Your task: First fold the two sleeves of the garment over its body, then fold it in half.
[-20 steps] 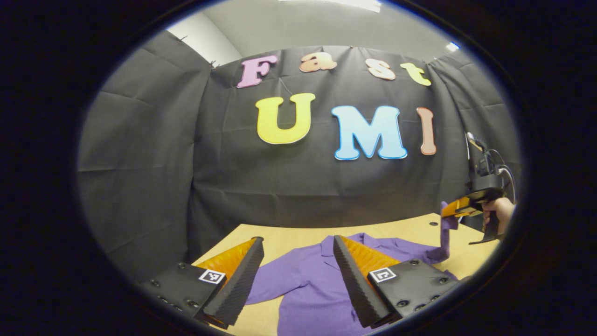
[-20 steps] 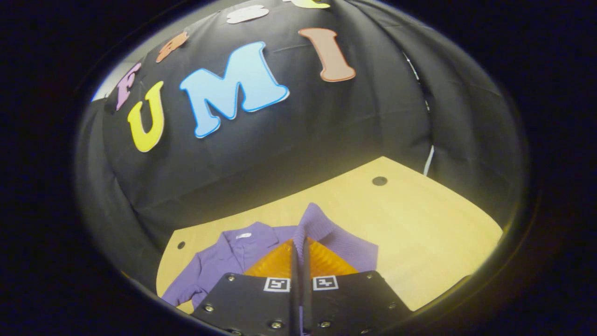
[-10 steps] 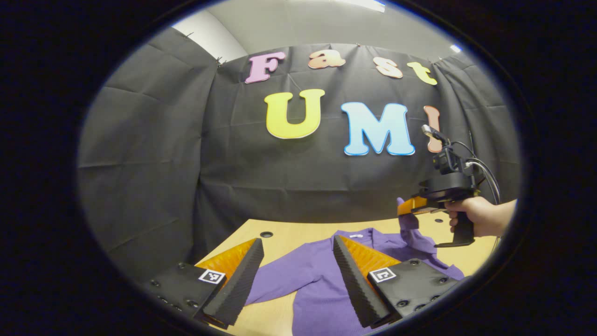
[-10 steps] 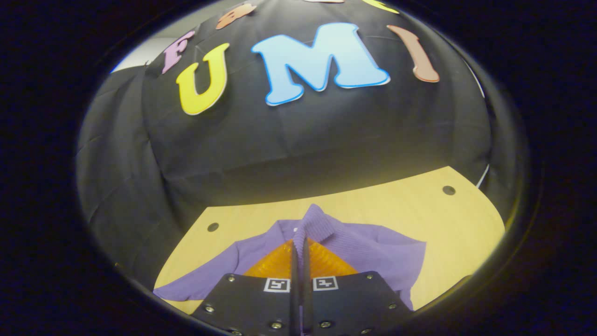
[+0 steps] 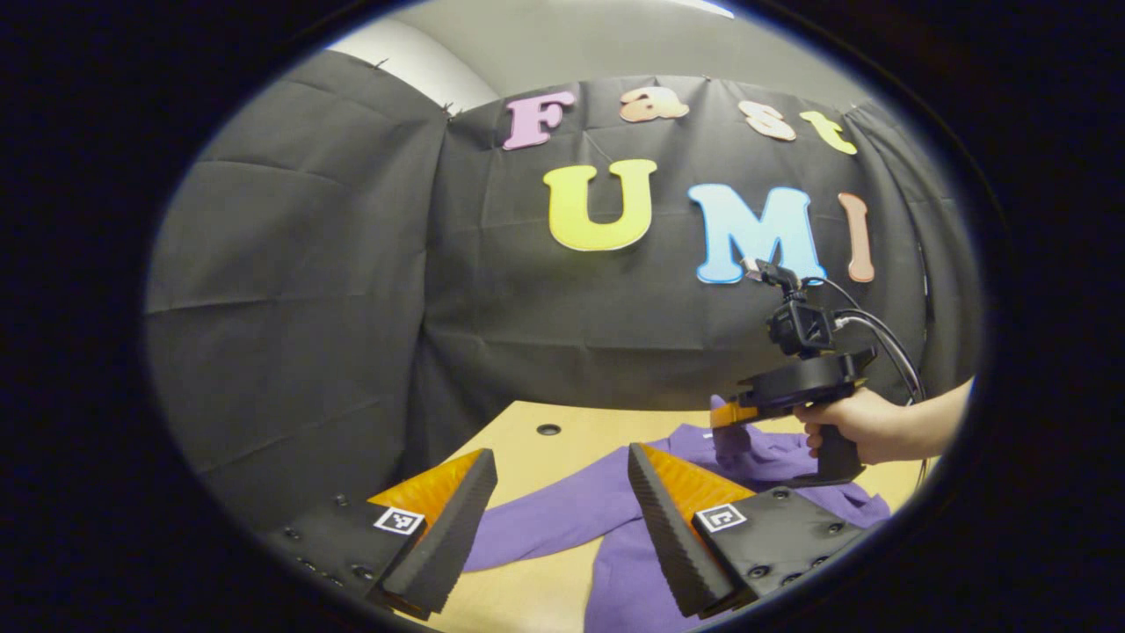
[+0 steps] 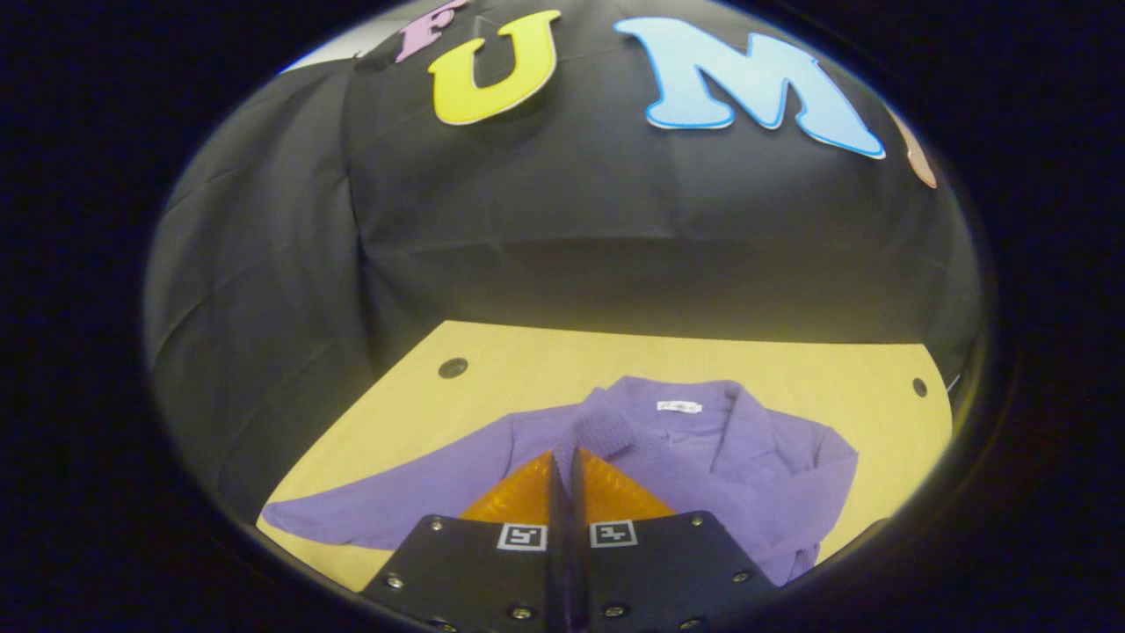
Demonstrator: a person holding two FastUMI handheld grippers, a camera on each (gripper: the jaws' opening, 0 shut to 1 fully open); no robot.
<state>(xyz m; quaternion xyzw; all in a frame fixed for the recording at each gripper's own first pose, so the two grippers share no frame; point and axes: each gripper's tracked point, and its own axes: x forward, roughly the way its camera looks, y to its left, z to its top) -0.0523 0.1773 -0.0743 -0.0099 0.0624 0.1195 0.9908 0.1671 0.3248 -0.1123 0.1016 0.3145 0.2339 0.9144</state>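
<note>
— Pinching something, is it, that right gripper [image 6: 567, 466]?

— Yes. In the right gripper view its jaws are pressed together on the cuff end of a sleeve [image 6: 602, 431] of the purple shirt [image 6: 703, 457]. The knit cuff sticks up just past the tips.

— Where is the shirt?

— It lies on the yellow wooden table [image 6: 527, 360], collar toward the black cloth wall [image 6: 615, 237]. A small white tag [image 6: 678, 406] shows inside the collar. The other sleeve [image 6: 395, 505] is stretched out flat to the left side of that view. The held sleeve is up over the body of the shirt.

— Can you see that gripper from the other side too?

— Yes. In the left gripper view a hand [image 5: 857, 426] holds the right gripper [image 5: 729, 415] by its handle, above the shirt [image 5: 615, 501], with a bit of purple cloth hanging from its tips.

— And the left gripper [image 5: 558, 466]?

— Its jaws are spread wide. Nothing is between them. It is up above the table [image 5: 527, 444], near the front edge, and touches nothing. The flat sleeve [image 5: 545, 527] shows in the gap between its fingers.

— Anything else on the table?

— Small round holes [image 6: 453, 367] in the top.
</note>
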